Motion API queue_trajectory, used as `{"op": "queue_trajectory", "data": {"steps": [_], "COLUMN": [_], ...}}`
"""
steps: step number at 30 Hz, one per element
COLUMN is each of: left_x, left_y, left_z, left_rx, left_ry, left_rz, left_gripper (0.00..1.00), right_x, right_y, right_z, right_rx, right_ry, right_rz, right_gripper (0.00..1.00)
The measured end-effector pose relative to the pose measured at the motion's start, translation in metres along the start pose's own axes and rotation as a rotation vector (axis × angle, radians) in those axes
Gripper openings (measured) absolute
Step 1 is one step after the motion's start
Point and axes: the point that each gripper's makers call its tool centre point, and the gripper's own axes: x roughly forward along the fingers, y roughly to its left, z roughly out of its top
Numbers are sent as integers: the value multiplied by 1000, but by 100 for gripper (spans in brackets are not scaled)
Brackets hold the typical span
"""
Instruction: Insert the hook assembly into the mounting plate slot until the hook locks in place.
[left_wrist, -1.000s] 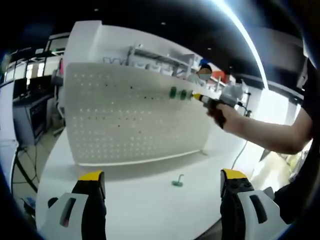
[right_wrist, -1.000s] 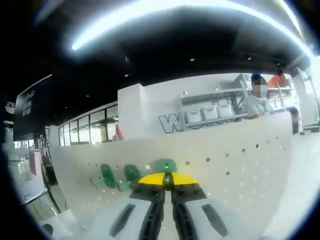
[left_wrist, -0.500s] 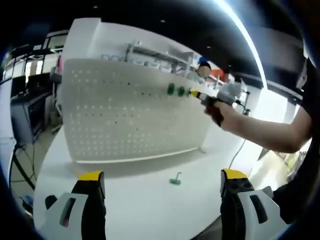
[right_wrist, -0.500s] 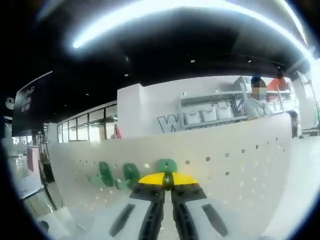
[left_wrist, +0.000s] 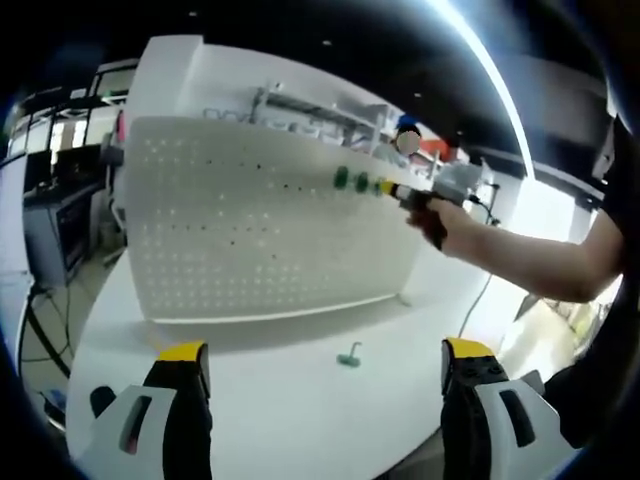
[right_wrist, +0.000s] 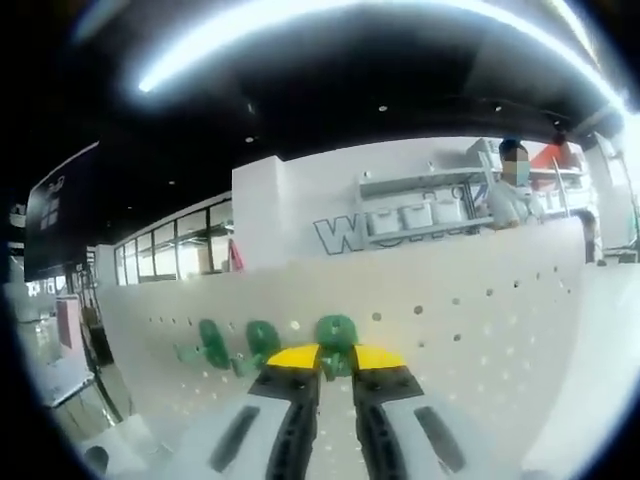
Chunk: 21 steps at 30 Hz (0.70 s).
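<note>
My right gripper (right_wrist: 337, 362) at pegboard (right_wrist: 480, 330), upper row. Jaws now slightly parted vs half second ago, when pressed together on third green hook (right_wrist: 336, 332). Hook sits against board, right of two mounted green hooks (right_wrist: 262, 340), (right_wrist: 212, 342). Looks like release after seating; lock unconfirmed. My left gripper (left_wrist: 325, 362) spread wide, empty, low over white table (left_wrist: 280, 410), unchanged. Spare green hook (left_wrist: 349, 355) lies on table near board foot. Next: back right gripper off, check hook stays.

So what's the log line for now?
left tongs open over table | right tongs at hook on pegboard, grip unclear | spare hook on table
</note>
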Motion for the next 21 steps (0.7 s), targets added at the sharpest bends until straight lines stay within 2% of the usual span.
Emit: {"op": "queue_trajectory", "data": {"steps": [5, 8, 12, 15, 21], "left_x": [-1, -1, -2, -4, -8], "left_y": [-2, -2, -7, -9, -9], "left_z": [3, -1, -3, -5, -12], "left_rx": [4, 17, 7, 17, 9], "left_ry": [-7, 11, 6, 9, 26], "left_rz": [-4, 6, -2, -1, 10], "left_gripper": [97, 97, 99, 99, 100], "right_x": [-8, -13, -25, -37, -64], "right_y": [3, 5, 3, 4, 6], "right_z": [13, 11, 9, 2, -21], "right_rx": [15, 14, 31, 58, 39], "right_ry": [-31, -13, -4, 18, 83], "right_rz": [16, 31, 33, 57, 80], "right_gripper": [14, 16, 18, 19, 22]}}
